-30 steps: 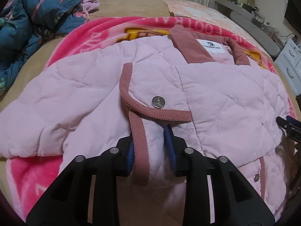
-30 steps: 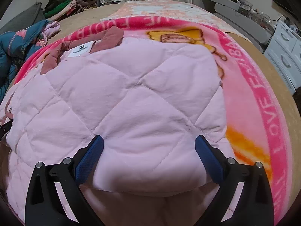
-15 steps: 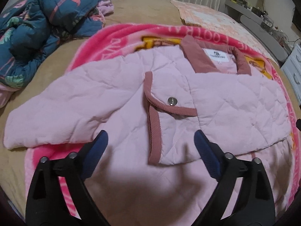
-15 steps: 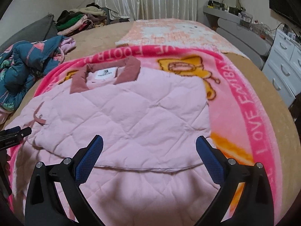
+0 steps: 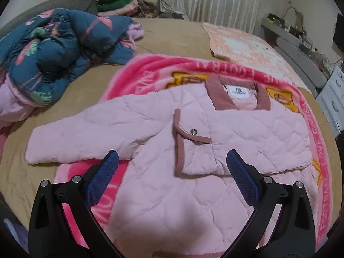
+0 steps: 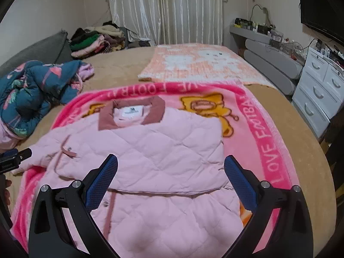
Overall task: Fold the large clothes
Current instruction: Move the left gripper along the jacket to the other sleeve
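Pink jacket [image 5: 193, 150] sleeve spreads leftward only in the left view; left claw [image 5: 172, 178] and right claw [image 6: 171, 176] gape wide, empty.

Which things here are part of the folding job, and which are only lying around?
For the job: pink quilted jacket, left gripper, right gripper.

Lying about: pink blanket, blue floral quilt, clothes pile, white drawers.

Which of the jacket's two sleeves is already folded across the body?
The right sleeve, folded over the chest; the left sleeve lies stretched out sideways onto the bed.
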Tool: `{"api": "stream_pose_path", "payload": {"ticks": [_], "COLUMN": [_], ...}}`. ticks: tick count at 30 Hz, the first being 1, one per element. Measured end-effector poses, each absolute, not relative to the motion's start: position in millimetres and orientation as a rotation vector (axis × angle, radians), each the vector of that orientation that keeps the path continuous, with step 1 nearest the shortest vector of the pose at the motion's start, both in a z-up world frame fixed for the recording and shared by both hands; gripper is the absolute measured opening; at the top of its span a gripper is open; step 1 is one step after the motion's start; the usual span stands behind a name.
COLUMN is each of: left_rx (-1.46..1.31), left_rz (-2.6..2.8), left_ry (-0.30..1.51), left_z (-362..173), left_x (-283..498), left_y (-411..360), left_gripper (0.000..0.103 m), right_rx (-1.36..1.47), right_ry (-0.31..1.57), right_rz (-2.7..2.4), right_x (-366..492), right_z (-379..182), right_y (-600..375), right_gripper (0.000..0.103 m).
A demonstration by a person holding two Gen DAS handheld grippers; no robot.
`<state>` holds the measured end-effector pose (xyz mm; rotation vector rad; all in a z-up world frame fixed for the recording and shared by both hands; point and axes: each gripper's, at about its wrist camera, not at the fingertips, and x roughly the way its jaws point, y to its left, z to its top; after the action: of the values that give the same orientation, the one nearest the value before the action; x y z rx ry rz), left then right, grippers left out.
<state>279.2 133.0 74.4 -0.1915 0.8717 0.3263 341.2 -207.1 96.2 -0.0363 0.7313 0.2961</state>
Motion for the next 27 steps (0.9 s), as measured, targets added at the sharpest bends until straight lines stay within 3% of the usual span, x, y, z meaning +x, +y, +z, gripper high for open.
{"api": "stream_pose_path", "payload": {"ticks": [12,27], "left_rx": [-0.187,-0.242], "left_rz": [0.373,0.495], "left_ry": [0.794,0.676], "left_z": [112,112], "left_x": [224,190], "left_y": [145,221], "left_gripper": [0.094,0.094], "right_rx": [-0.063,-0.081], "right_ry": [0.612,0.589], "right_rz": [0.343,0.452], "right_x": [291,284], "right_z": [156,156], "right_y": [-173,-83], "right_gripper": [0.099,0.099]}}
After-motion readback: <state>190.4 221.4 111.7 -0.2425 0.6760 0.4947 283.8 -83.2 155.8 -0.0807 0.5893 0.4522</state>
